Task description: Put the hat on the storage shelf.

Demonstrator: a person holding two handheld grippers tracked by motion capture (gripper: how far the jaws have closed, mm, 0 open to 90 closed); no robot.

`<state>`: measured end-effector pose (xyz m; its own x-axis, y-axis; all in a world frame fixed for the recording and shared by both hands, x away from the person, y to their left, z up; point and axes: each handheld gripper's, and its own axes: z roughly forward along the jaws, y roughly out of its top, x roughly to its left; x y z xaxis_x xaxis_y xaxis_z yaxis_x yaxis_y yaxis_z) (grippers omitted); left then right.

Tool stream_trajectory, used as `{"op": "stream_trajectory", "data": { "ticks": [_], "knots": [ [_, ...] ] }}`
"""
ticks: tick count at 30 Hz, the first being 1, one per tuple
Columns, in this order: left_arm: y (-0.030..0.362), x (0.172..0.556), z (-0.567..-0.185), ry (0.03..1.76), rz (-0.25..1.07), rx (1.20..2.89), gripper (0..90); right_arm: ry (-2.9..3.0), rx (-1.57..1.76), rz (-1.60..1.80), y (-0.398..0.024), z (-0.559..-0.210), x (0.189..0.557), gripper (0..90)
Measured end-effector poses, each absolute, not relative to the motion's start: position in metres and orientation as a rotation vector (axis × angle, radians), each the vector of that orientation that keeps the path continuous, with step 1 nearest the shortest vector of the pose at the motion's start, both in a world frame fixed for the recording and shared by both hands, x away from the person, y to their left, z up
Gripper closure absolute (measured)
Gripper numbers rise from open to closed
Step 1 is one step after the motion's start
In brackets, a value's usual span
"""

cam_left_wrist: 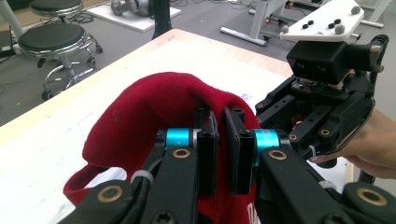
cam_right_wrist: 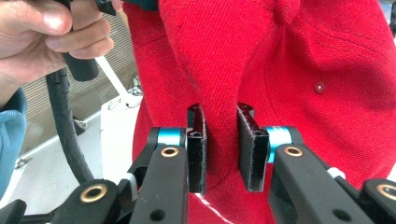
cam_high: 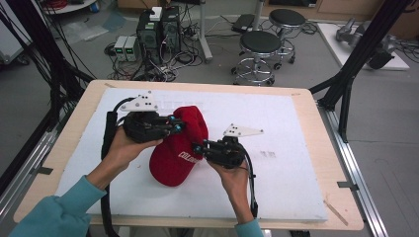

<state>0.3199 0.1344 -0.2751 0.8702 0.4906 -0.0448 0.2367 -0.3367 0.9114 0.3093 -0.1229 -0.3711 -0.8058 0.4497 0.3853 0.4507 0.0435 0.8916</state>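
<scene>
Two black stools [cam_high: 267, 49] and computer towers [cam_high: 158, 32] stand beyond the white-topped table [cam_high: 296, 197].

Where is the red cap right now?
In the high view the red cap sits mid-table on the white board, held up between the left claw at its crown and the right claw at its side.

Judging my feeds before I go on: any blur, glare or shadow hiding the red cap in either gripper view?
Left gripper view: even light, red cap sharp, no glare, edges bowed by the wide lens. Right gripper view: the cap is very close but its weave is readable, with soft shadow between the jaws. High view: slightly soft, the white board bright but not blown out.
</scene>
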Motion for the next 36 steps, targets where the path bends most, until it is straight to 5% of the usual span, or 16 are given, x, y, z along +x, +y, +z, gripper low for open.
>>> {"op": "stream_trajectory", "data": {
  "ticks": [5, 10, 23, 27, 28, 34, 36],
  "knots": [
    [0.134, 0.319, -0.275, 0.534, 0.288, 1.929, 84.0, -2.269, -0.971, -1.941, -0.124, -0.371, 0.310, 75.5],
    [0.132, 0.318, -0.276, 0.530, 0.285, 1.931, 84.0, -2.263, -0.917, -1.901, -0.124, -0.371, 0.310, 85.2],
    [0.139, 0.317, -0.276, 0.534, 0.283, 1.920, 78.9, -2.429, -0.821, -1.987, -0.120, -0.363, 0.299, 86.4],
    [0.142, 0.319, -0.278, 0.559, 0.258, 1.903, 56.1, -2.468, -0.777, -2.011, -0.121, -0.359, 0.297, 86.4],
    [0.143, 0.320, -0.279, 0.576, 0.242, 1.906, 41.8, -2.484, -0.760, -2.029, -0.122, -0.357, 0.295, 86.5],
    [0.150, 0.322, -0.287, 0.621, 0.194, 1.889, 17.7, -2.520, -0.747, -2.051, -0.127, -0.355, 0.294, 86.5],
    [0.154, 0.321, -0.289, 0.626, 0.181, 1.884, 16.3, -2.538, -0.748, -2.060, -0.129, -0.353, 0.293, 86.5]
  ]
}}
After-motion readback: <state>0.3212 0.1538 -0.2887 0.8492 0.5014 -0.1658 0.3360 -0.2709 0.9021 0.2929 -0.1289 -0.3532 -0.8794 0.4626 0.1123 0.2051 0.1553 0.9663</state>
